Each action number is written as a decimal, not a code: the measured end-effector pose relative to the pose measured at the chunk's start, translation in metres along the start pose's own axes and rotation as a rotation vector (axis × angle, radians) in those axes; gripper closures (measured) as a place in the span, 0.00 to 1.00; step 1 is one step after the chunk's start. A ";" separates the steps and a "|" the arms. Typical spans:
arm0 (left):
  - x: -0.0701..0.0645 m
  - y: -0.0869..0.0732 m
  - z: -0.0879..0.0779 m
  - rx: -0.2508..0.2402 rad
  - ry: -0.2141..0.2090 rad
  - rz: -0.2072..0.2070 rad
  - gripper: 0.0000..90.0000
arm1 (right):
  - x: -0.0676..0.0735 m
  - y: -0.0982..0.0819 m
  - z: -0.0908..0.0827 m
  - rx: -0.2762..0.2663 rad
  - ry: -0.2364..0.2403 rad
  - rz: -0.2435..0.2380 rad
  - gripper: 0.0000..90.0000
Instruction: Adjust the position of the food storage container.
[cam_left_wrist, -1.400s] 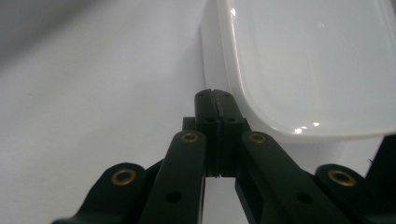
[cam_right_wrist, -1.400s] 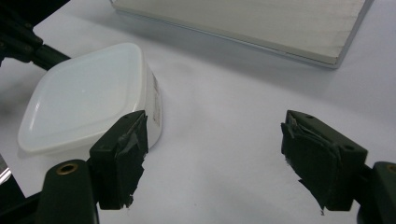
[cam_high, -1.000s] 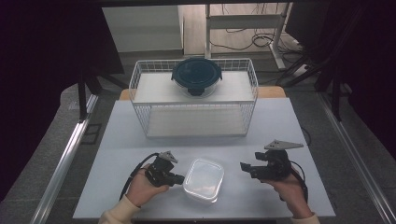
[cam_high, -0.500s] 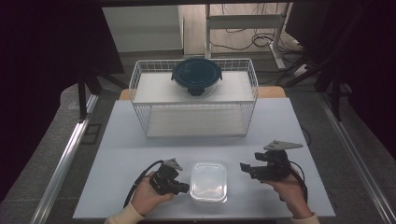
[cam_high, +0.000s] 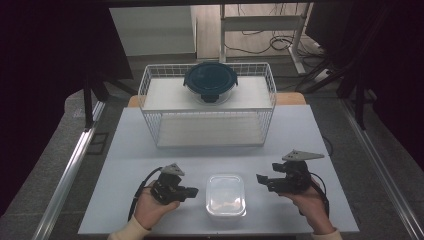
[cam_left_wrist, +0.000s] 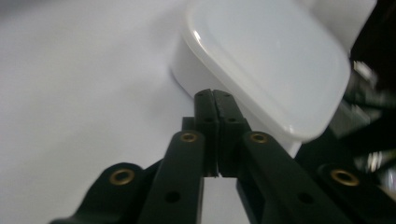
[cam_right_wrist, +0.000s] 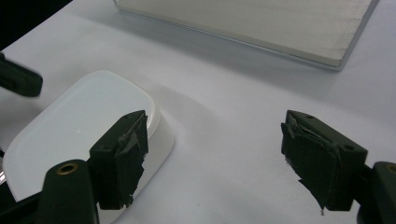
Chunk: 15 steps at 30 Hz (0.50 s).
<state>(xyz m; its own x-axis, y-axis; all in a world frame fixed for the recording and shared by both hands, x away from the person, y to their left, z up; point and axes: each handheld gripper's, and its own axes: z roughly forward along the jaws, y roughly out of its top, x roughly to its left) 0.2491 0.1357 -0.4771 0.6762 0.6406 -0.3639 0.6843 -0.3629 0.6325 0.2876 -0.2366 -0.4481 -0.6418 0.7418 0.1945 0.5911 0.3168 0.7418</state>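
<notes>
Container (cam_high: 226, 195) at lower centre is being approached, not yet gripped: left gripper (cam_high: 192, 191) clenched empty, right gripper (cam_high: 261, 180) released.

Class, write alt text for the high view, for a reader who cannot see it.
A person's hands hold two grippers on either side of a white lidded container at the near edge of a white table: the left gripper shut, the right gripper open. Behind stands a white wire basket with a round dark-lidded container resting on it.
</notes>
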 end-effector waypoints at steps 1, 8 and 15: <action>0.001 0.000 -0.005 -0.043 -0.021 -0.029 0.93 | 0.000 0.000 0.000 0.000 0.001 -0.002 0.25; 0.001 0.003 -0.024 -0.127 0.081 -0.059 0.52 | 0.001 0.001 -0.002 -0.002 0.005 -0.001 0.25; 0.008 0.002 -0.029 -0.131 0.097 -0.095 0.37 | 0.002 0.000 0.000 0.003 0.012 -0.003 0.25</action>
<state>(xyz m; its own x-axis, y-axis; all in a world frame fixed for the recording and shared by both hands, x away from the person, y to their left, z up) 0.2477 0.1601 -0.4591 0.5762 0.7324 -0.3627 0.6983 -0.2105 0.6842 0.2861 -0.2350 -0.4471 -0.6490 0.7340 0.2001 0.5907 0.3205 0.7405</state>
